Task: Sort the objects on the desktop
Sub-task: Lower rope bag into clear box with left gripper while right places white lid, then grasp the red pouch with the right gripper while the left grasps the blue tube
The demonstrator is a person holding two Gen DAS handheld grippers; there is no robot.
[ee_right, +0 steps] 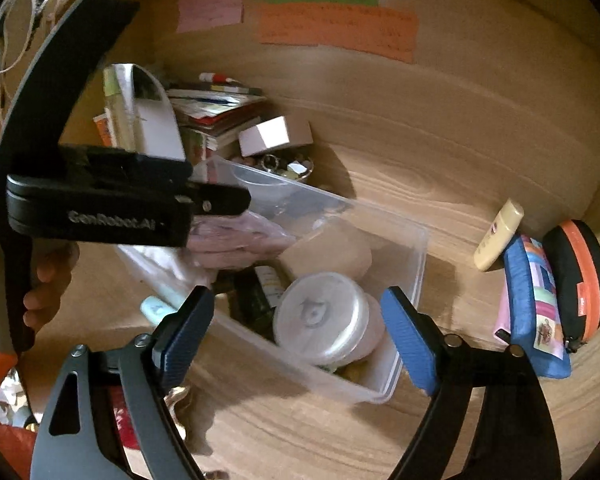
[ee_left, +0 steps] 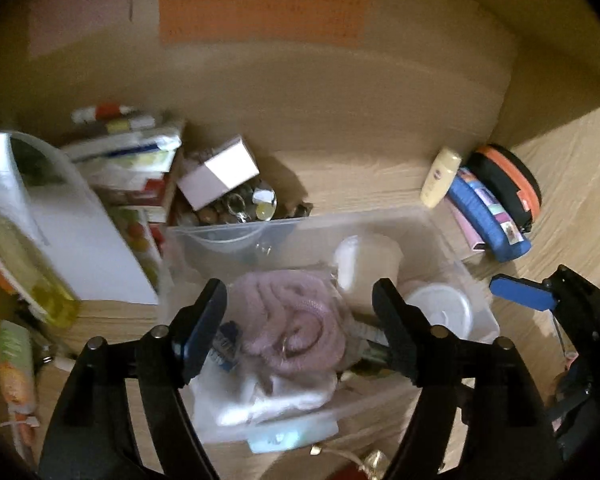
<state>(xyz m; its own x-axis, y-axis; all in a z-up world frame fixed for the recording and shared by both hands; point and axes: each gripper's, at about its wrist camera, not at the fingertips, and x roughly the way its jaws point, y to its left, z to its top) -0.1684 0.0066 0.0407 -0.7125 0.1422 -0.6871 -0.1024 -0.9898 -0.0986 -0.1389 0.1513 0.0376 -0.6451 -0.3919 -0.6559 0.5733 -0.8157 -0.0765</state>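
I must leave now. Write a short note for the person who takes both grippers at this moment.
Left gripper: open, empty, over the clear bin.
Right gripper: open, empty, near the bin's front.
Done: pink cloth, white round container and a dark bottle lie in the bin.
Left: cream tube, blue pouch and black-orange case on the desk at right.

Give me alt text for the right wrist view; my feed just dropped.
The right gripper, fingers wide open and empty, hangs over a clear plastic bin on a wooden desk, above a round white lidded tub. The left gripper reaches in over a pink cloth. A cream bottle, blue pouch and orange-and-black case sit to the right.
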